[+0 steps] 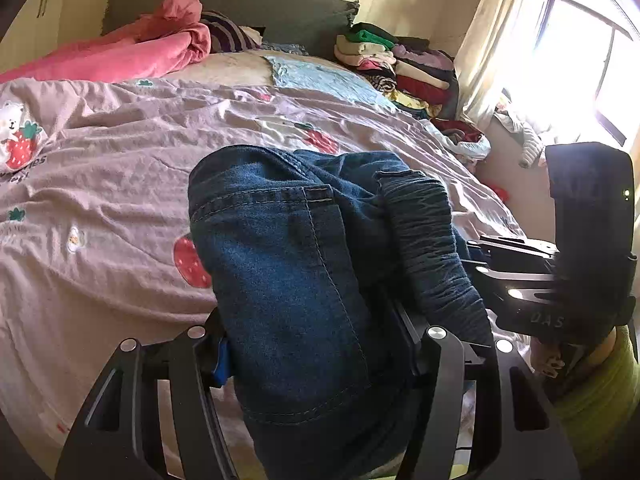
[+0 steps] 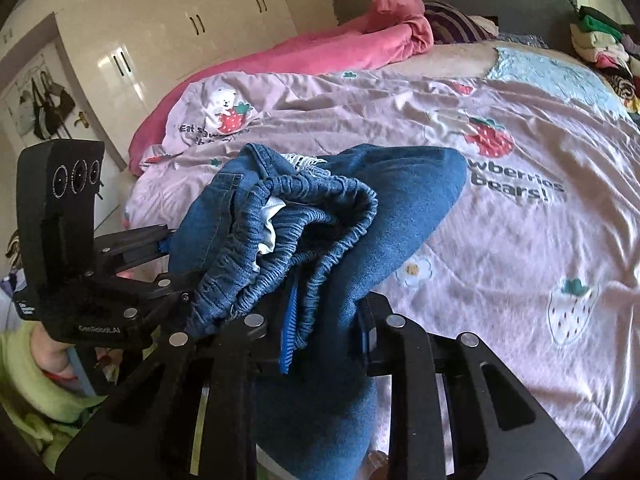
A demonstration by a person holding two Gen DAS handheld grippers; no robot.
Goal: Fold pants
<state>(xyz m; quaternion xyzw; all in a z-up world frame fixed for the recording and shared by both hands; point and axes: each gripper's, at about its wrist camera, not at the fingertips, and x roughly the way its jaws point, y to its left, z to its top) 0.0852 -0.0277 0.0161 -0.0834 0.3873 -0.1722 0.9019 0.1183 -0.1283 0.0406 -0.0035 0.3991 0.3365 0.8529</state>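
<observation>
A pair of blue denim pants (image 1: 288, 260) with an elastic waistband (image 2: 304, 216) hangs bunched above the bed, held by both grippers. In the left wrist view my left gripper (image 1: 312, 340) is shut on a thick fold of the denim, which fills the gap between its fingers. In the right wrist view my right gripper (image 2: 326, 334) is shut on the pants just under the gathered waistband, blue pads (image 2: 289, 332) pressing the cloth. Each gripper also shows in the other's view, the right gripper (image 1: 520, 276) close on the right and the left gripper (image 2: 132, 252) close on the left.
Below lies a bed with a lilac strawberry-print duvet (image 1: 100, 200). A pink blanket (image 1: 132, 52) is heaped at the headboard. Stacked folded clothes (image 1: 392, 64) line the bed's right side near a curtained window (image 1: 572, 64). White wardrobes (image 2: 168, 28) stand left. A green sleeve (image 2: 44, 392) holds the left gripper.
</observation>
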